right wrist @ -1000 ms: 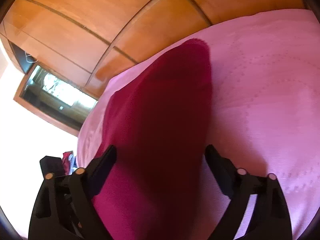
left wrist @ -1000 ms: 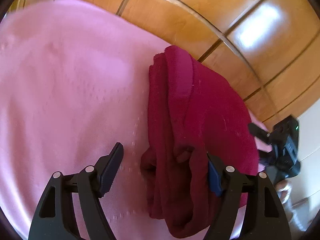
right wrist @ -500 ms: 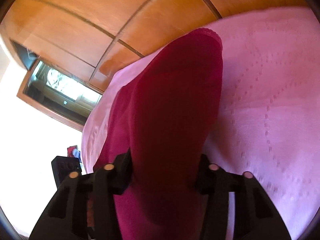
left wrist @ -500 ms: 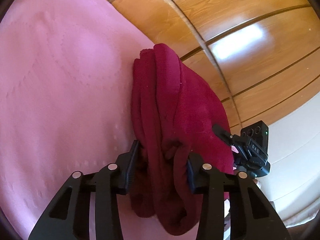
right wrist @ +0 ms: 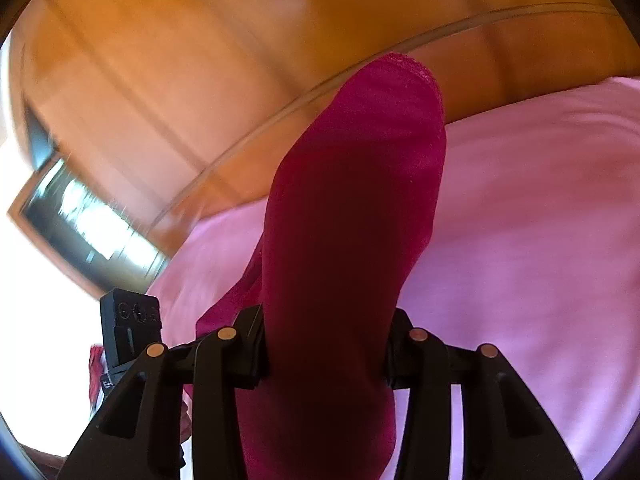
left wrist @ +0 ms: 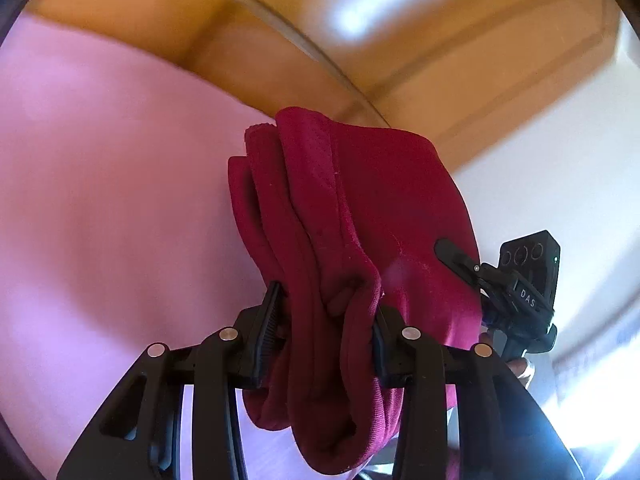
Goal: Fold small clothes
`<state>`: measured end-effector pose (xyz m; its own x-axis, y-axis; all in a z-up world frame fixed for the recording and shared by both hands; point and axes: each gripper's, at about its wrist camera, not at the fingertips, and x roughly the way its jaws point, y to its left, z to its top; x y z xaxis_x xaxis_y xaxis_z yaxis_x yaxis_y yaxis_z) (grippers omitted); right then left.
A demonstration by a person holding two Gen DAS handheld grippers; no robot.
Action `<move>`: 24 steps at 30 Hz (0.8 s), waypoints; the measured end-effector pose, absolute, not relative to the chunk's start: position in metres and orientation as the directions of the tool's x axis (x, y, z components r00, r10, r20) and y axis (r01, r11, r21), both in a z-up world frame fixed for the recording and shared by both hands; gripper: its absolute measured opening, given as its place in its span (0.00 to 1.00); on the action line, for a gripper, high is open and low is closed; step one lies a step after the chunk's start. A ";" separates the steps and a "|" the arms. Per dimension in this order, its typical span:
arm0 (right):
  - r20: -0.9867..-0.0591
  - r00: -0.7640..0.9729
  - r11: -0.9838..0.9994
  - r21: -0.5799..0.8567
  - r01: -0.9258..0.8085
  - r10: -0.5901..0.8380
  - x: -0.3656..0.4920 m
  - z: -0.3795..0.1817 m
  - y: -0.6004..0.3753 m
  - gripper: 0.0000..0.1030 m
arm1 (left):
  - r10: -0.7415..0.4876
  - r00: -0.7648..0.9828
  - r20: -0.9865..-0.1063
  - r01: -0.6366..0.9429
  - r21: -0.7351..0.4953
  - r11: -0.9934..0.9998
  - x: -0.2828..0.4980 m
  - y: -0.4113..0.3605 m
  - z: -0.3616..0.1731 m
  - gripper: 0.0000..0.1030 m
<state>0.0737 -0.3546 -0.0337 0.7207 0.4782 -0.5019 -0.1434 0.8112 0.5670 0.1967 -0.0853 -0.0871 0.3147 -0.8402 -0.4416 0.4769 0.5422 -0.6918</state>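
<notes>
A folded dark red garment (left wrist: 352, 216) is held up off the pink bedspread (left wrist: 100, 200). My left gripper (left wrist: 326, 320) is shut on its bunched near end, folds hanging below the jaws. My right gripper (right wrist: 326, 340) is shut on the other end of the same garment (right wrist: 352, 200), which stretches away from the camera, its far end raised. The right gripper's body (left wrist: 520, 292) shows at the right of the left wrist view, and the left gripper's body (right wrist: 130, 332) at the lower left of the right wrist view.
Wooden wardrobe panels (left wrist: 320, 32) rise behind the bed. A white wall (left wrist: 560, 152) is at the right. A window or mirror in a wooden frame (right wrist: 80, 216) is at the left of the right wrist view. The pink bedspread (right wrist: 540, 240) extends to the right.
Both grippers went from open around the garment to shut on it, then lifted it off the bedspread. Both views now tilt up toward the wardrobe.
</notes>
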 end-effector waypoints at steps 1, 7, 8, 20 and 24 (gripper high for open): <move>-0.498 0.746 0.816 0.569 -0.104 0.442 0.064 -0.033 -0.378 0.40 | -0.842 0.295 -0.452 0.498 -0.680 0.539 0.202 -0.105 -0.083 0.37; -0.544 0.795 0.823 0.558 0.104 0.269 0.040 -0.055 -0.466 0.41 | -0.778 0.186 -0.601 0.600 -0.557 0.574 0.225 -0.235 -0.085 0.35; -0.566 0.789 0.825 0.547 0.144 0.238 0.040 -0.063 -0.475 0.43 | -0.752 0.174 -0.636 0.607 -0.532 0.591 0.227 -0.251 -0.090 0.34; -0.549 0.835 0.862 0.435 0.261 0.025 0.012 -0.050 -0.471 0.61 | -0.608 0.376 -0.700 0.629 -0.290 0.722 0.201 -0.273 -0.085 0.36; -0.580 0.814 0.897 0.378 0.228 0.038 0.040 -0.045 -0.442 0.60 | -0.568 0.398 -0.720 0.599 -0.264 0.756 0.208 -0.285 -0.095 0.36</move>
